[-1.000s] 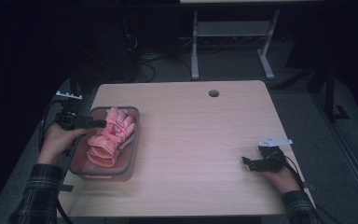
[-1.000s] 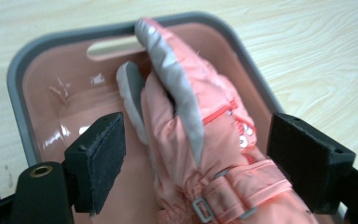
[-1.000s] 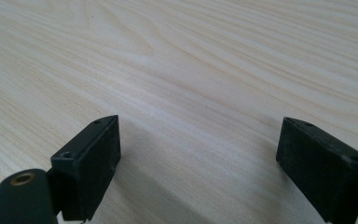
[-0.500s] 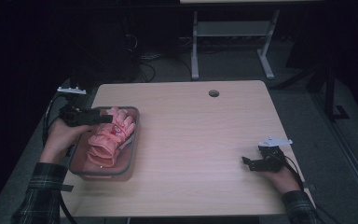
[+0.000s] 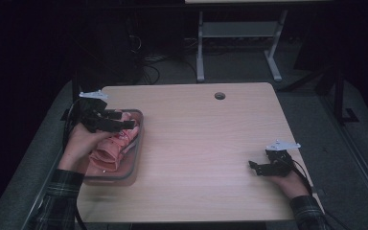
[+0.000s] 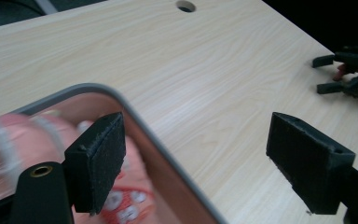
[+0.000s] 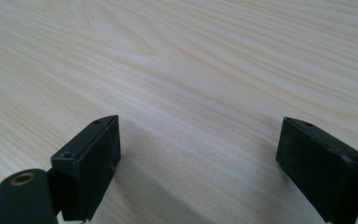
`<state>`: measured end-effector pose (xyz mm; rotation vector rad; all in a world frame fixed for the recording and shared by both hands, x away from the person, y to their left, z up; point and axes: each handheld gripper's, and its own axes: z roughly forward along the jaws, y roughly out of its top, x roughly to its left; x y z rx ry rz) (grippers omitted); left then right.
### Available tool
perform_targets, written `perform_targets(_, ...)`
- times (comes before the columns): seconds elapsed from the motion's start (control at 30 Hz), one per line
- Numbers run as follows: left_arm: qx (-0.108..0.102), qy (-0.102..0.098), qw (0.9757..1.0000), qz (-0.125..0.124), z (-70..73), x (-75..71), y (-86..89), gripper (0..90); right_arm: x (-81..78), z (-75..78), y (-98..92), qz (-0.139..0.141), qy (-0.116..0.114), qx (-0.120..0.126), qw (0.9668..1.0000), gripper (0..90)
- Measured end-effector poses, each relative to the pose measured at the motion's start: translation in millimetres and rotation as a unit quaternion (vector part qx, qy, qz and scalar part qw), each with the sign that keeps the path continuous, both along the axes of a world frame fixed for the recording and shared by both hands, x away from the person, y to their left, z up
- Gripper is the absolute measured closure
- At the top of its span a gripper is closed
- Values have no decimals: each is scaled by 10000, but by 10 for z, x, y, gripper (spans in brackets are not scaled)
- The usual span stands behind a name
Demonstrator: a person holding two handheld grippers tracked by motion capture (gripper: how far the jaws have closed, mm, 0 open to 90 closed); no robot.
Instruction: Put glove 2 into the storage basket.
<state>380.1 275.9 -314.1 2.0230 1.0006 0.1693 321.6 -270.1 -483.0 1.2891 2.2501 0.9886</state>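
A clear tray (image 5: 135, 143) with a grey rim sits at the table's left side and holds pink gloves (image 5: 112, 146) with white dots. My left gripper (image 5: 127, 120) hovers over the tray's far right corner, open, nothing between its jaws. In the left gripper view the tray rim (image 6: 168, 154) and the pink gloves (image 6: 126, 205) lie below the wide-apart jaws (image 6: 196, 154). My right gripper (image 5: 255, 167) rests near the table's right front, open and pointing left. In the right gripper view its jaws (image 7: 200, 158) frame bare wood.
The light wooden table (image 5: 196, 143) has a round cable hole (image 5: 219, 96) near its far edge. A metal stand (image 5: 235, 43) and cables lie on the dark floor beyond. The right hand's gripper (image 6: 349, 74) appears far off in the left gripper view.
My left gripper has moved from the tray's left side rightward and slightly up, over the tray's far right corner. The right gripper has stayed in place.
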Motion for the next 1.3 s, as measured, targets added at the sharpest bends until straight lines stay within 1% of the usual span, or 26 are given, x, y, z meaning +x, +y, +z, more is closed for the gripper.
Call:
perform_targets(0.03,66,-3,10000,-57,-9,-8,-58,194,0,0,0,-2,1,2,10000,133)
perform_targets(0.1,101,-49,9999,-91,-21,-34,-146,194,0,0,0,-1,0,1,10000,133)
perform_targets(0.13,61,-43,9999,-125,-26,-49,-194,194,0,0,0,-2,1,1,10000,133)
perform_targets(0.23,49,-89,9997,-237,-38,-96,-348,194,0,0,1,-3,-1,4,10000,133)
perform_targets(0.33,115,-140,9992,-361,-66,-145,-515,194,0,0,0,-1,1,3,10000,133)
perform_targets(0.43,101,-179,9988,-451,-108,-192,-647,195,0,0,0,-1,3,2,10000,133)
perform_targets(0.47,66,-207,9986,-473,-125,-211,-699,195,0,0,0,3,-1,0,10000,133)
perform_targets(0.57,75,-265,9974,-663,-187,-255,-857,194,0,0,1,-2,3,3,10000,133)
perform_targets(0.67,107,-285,9964,-786,-254,-293,-997,194,-1,0,1,3,5,5,10000,133)
perform_targets(0.8,207,-355,9946,-954,-355,-334,-1158,194,-1,0,2,1,6,7,10000,133)
perform_targets(0.93,355,-464,9930,-1030,-473,-364,-1268,194,-1,0,2,4,8,7,10000,133)
perform_targets(0.97,346,-466,9931,-1019,-500,-371,-1289,194,-1,0,2,8,9,7,10000,133)
perform_targets(1.0,391,-451,9928,-1040,-528,-384,-1308,194,-1,0,2,7,9,7,10000,133)
perform_targets(1.1,432,-544,9914,-1106,-618,-422,-1360,193,-1,0,2,8,9,5,10000,133)
perform_targets(1.17,422,-636,9909,-1112,-683,-454,-1392,193,-1,0,2,9,8,5,10000,133)
perform_targets(1.2,402,-663,9911,-1086,-727,-470,-1417,193,-1,0,2,8,9,6,10000,133)
perform_targets(1.23,477,-723,9900,-1116,-767,-485,-1431,193,-1,0,2,9,7,6,10000,133)
perform_targets(1.3,553,-731,9889,-1169,-823,-498,-1444,193,-1,0,2,12,9,4,10000,133)
